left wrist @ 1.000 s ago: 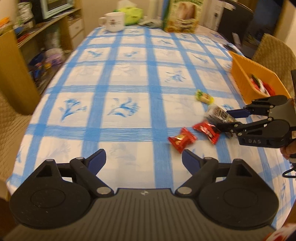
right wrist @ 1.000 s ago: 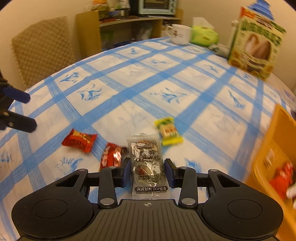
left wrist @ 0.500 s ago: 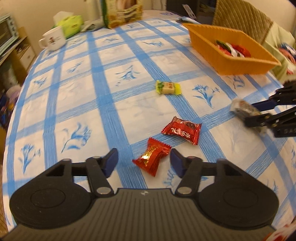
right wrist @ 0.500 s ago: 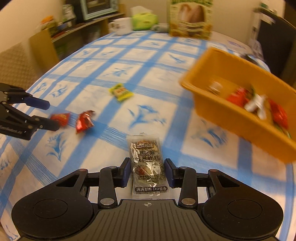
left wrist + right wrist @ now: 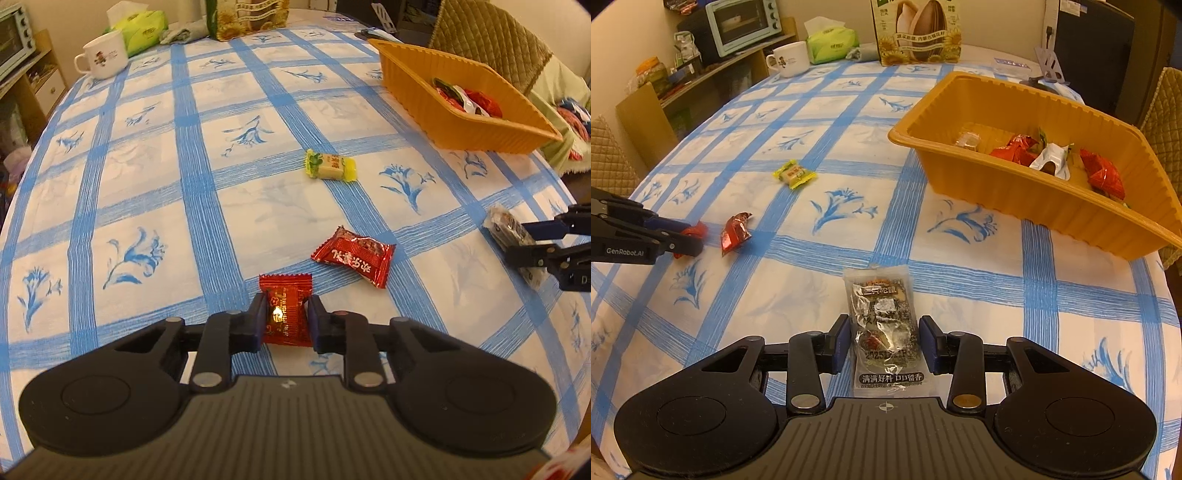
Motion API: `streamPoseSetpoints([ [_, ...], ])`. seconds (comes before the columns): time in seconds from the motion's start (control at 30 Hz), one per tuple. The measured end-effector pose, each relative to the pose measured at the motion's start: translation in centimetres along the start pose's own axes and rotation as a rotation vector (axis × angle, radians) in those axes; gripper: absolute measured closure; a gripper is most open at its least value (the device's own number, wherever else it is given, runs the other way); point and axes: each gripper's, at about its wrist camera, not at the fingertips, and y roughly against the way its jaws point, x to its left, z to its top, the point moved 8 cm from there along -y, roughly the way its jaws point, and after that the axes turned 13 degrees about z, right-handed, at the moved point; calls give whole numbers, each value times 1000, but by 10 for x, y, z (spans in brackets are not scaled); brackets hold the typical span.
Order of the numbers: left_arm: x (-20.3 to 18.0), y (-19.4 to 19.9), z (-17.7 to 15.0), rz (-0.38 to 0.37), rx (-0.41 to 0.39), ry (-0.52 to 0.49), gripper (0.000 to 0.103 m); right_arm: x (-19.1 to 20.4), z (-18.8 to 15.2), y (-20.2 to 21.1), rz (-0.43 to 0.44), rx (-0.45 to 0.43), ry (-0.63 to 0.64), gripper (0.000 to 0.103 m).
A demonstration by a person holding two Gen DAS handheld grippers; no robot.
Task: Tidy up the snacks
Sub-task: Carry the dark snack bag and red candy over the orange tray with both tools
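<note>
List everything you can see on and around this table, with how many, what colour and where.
Red candy: 1, red, between the left claw's fingers.
Red snack packet: 1, red, on the cloth beside it.
Yellow candy: 1, yellow-green, mid-table.
Clear snack pack: 1, clear and dark, between the right claw's fingers.
Basket: 1, orange, right side, holding several wrapped snacks.
Mug: 1, white, far end.
Tissue pack: 1, green, far end.
Seed box: 1, green, far end.
Toaster oven: 1, pale blue, shelf.
Left claw: black, shut.
Right claw: black, shut.

Lower part of red candy (image 5: 284, 314) hidden between left gripper's fingers (image 5: 255, 325).
</note>
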Motion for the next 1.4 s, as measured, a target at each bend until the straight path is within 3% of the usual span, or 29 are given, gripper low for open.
streamPoseSetpoints([
  [0.37, 3, 11, -8, 17, 30, 62, 84, 3, -1, -6, -14, 12, 42, 62],
  [0.7, 0, 33, -9, 19, 12, 86, 84, 4, -3, 0, -3, 7, 38, 64],
  [1.0, -22, 61, -2, -12, -23, 86, 84, 4, 0, 34, 25, -49, 13, 65],
  [1.4, -85, 99, 41, -115, -125, 28, 84, -19, 3, 96, 71, -111, -80, 65],
])
